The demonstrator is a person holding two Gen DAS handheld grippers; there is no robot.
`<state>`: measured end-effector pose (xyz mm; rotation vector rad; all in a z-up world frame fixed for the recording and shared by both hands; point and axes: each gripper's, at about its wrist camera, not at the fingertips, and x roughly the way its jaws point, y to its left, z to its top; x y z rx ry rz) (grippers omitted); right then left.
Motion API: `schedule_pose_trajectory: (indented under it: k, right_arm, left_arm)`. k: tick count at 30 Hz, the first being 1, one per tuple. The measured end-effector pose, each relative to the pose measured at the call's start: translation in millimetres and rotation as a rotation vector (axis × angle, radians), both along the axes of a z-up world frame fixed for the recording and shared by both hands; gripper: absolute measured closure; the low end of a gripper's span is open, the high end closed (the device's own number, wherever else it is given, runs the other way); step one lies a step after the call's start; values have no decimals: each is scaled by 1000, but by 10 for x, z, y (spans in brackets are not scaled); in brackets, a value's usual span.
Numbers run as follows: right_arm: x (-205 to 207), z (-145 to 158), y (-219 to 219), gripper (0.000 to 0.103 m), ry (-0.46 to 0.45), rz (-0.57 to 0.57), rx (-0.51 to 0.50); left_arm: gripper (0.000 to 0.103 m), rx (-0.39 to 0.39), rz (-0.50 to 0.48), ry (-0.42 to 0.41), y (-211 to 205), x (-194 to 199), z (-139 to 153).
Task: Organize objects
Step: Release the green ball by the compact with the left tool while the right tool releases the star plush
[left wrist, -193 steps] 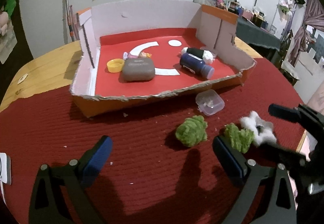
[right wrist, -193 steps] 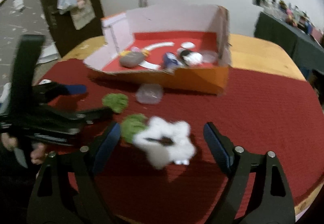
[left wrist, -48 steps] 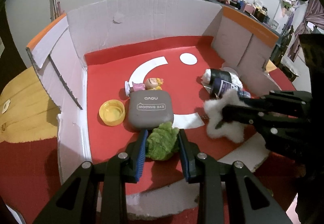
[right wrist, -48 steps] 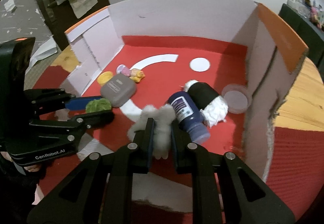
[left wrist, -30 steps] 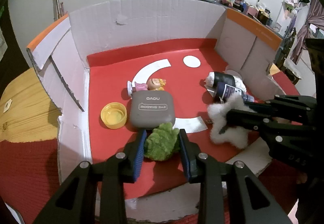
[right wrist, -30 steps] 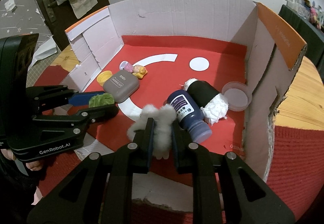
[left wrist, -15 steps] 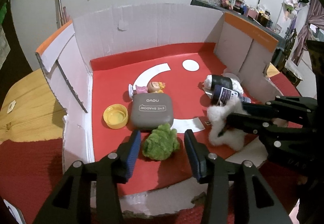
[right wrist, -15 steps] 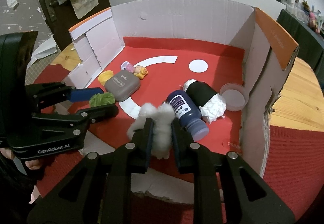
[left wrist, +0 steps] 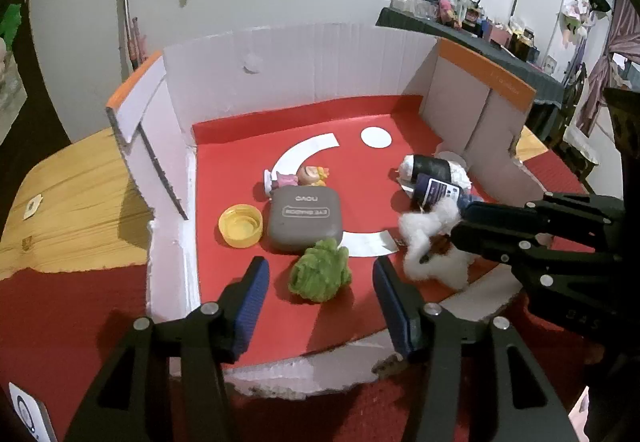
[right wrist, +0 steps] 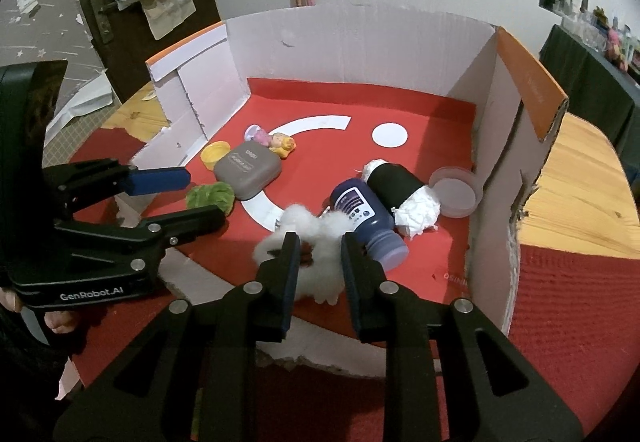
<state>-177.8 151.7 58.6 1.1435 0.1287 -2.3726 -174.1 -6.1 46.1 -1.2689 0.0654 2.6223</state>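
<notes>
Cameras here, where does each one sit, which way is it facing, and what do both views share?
Left wrist: sits on the left claw, looking down into the box; its two open fingers, which have just been opening, flank the green pom, and the right claw enters from the right.
Right wrist: sits on the right claw, looking down into the box from further right; its fingers pinch the white fluff, and the left claw and a hand show at the left.
Shared: box, pom, fluff, grey case, blue bottle.
</notes>
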Motion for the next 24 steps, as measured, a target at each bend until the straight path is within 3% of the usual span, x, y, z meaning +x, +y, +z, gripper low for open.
schedule_pose_trajectory:
  k: [24]
  right_arm:
    - [284, 126, -14, 81, 20, -8, 2]
  left_arm:
    - [32, 26, 32, 47, -81, 375, 156]
